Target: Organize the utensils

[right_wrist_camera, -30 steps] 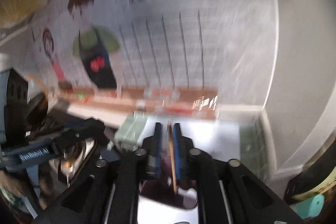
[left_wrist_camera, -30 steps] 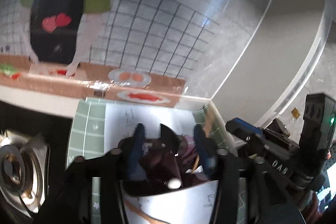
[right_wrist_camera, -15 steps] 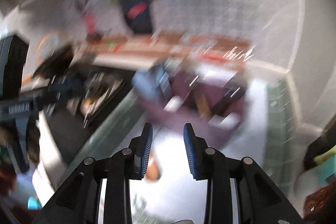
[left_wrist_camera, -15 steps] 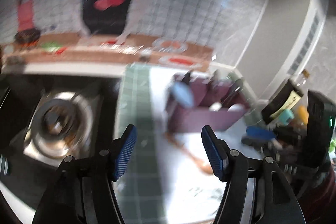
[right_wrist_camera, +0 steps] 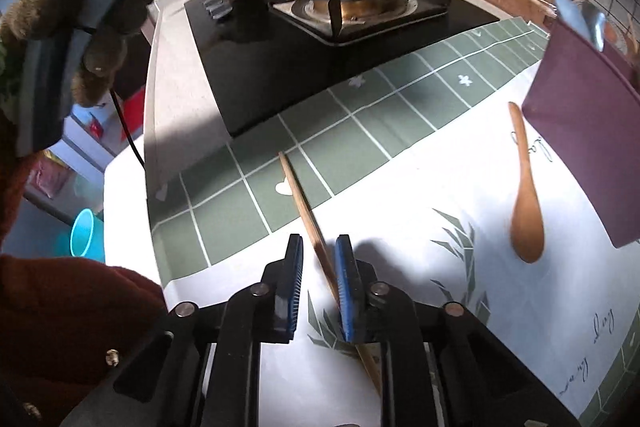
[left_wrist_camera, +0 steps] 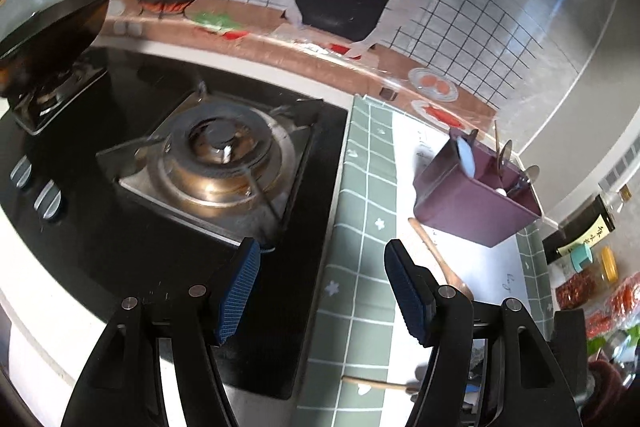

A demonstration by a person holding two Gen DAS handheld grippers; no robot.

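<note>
Right now the step in hand looks like picking up the chopstick (right_wrist_camera: 306, 209), which lies flat on the mat (right_wrist_camera: 472, 187) near its front edge, crossing from the green tiled border onto the white middle. The right gripper (right_wrist_camera: 320, 291) is down over it with its jaws a little apart; the stick runs slantwise through the gap and seems to touch the right-hand pad, while the left pad stands clear, so nothing is pinched yet. To do this well, I would square the gripper to the stick first, so both pads meet its sides flat; a slanted close would likely roll or flick it. Keeping the tips low to the mat and closing slowly should help too, since so thin a stick will slip easily.

Further along the mat, toward its right edge, the wooden spoon (right_wrist_camera: 526, 195) lies bowl toward the camera, its handle tip just beside the purple utensil holder (left_wrist_camera: 476, 203). That holder stands near the mat's far right corner with several utensils already upright in it. It is probably where the stick belongs, tip down.

The left gripper (left_wrist_camera: 322, 291) hovers wide open and empty over the mat's left edge, beside the gas stove (left_wrist_camera: 216, 163).
</note>
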